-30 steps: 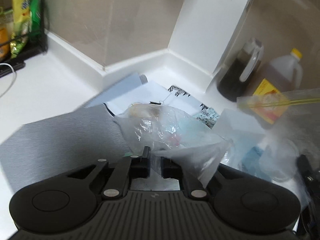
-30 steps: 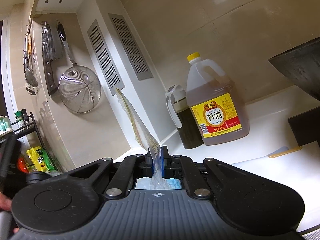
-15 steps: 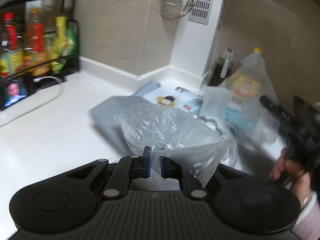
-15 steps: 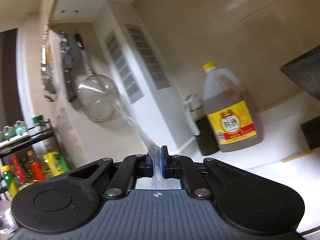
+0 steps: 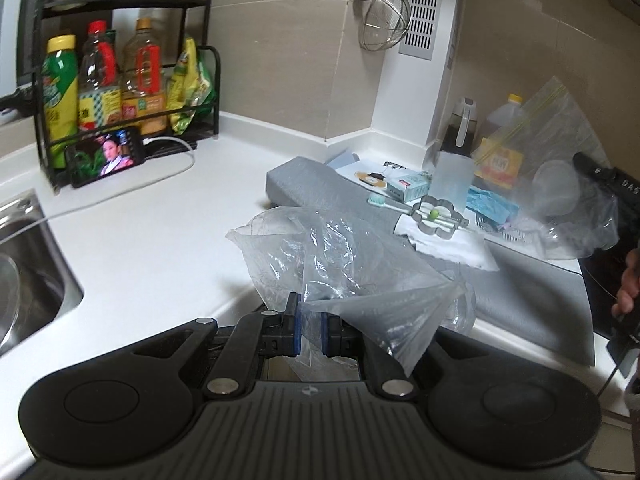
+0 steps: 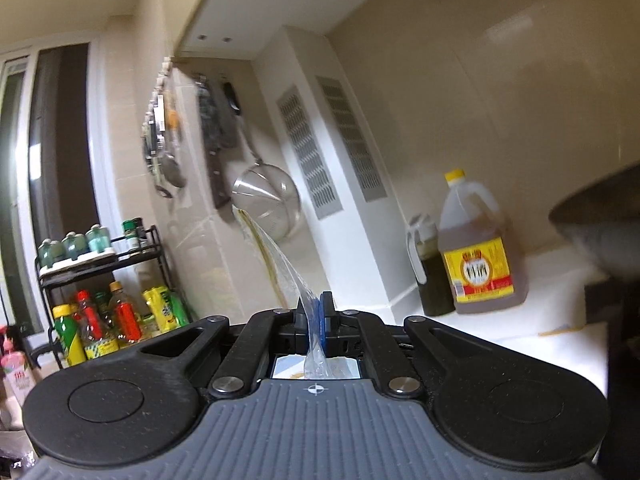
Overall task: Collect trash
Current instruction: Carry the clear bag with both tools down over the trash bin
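Note:
My left gripper point(image 5: 310, 330) is shut on a crumpled clear plastic bag point(image 5: 320, 252), held above the counter's front edge. My right gripper point(image 6: 316, 326) is shut on the rim of a clear zip bag point(image 6: 276, 252). In the left wrist view that zip bag point(image 5: 560, 184) hangs at the right with a plastic cup and blue scraps inside, held by the right gripper point(image 5: 608, 184). On the grey mat point(image 5: 520, 280) lie a toothbrush point(image 5: 380, 201), a flower-shaped metal cutter point(image 5: 436, 216), a white napkin point(image 5: 452, 246) and a small box point(image 5: 408, 186).
A sink point(image 5: 24, 264) is at the left. A black rack point(image 5: 120, 80) of bottles and a phone point(image 5: 104, 156) with its cable stand at the back left. An oil jug point(image 6: 476, 256) and a dark bottle point(image 6: 430, 268) stand by the white column. A strainer point(image 5: 386, 20) hangs on the wall.
My left gripper has pulled back and up from the mat with the crumpled bag. The right gripper has lifted the zip bag and swung to the left.

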Demonstrator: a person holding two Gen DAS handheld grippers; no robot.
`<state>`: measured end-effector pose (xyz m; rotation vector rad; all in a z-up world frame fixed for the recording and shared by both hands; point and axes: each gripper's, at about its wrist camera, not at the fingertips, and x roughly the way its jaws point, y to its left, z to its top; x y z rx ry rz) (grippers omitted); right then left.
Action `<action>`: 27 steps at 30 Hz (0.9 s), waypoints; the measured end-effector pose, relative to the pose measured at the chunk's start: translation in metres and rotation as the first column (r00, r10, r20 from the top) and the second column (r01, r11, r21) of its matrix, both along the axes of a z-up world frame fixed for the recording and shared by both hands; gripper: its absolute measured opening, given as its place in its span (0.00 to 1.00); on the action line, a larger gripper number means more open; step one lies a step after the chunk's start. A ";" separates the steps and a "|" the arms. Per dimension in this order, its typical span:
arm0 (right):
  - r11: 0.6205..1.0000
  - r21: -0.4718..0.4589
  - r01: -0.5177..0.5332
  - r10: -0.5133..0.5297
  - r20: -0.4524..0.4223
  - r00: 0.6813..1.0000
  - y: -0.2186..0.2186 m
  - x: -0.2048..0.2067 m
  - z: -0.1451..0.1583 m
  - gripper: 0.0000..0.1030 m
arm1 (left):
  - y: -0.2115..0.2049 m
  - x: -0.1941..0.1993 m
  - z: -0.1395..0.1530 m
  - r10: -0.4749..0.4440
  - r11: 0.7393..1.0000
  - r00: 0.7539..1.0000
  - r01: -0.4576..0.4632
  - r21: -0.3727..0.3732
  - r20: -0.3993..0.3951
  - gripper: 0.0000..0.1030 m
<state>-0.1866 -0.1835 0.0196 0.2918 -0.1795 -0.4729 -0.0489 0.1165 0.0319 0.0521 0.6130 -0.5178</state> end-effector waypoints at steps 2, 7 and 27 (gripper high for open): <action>1.000 -0.027 -0.002 0.002 -0.008 1.000 0.012 -0.008 0.005 0.04 | 0.008 -0.007 -0.004 0.008 1.000 1.000 -0.008 -0.005 -0.001 0.10; 0.998 -0.063 -0.031 0.028 -0.036 0.999 0.040 -0.021 0.013 0.04 | 0.028 -0.024 -0.012 0.024 1.000 1.000 -0.024 -0.007 0.002 0.10; 0.964 -0.033 -0.264 0.253 -0.202 0.946 0.157 -0.024 0.003 0.04 | 0.083 -0.062 -0.054 0.078 0.997 0.996 -0.078 0.002 -0.050 0.10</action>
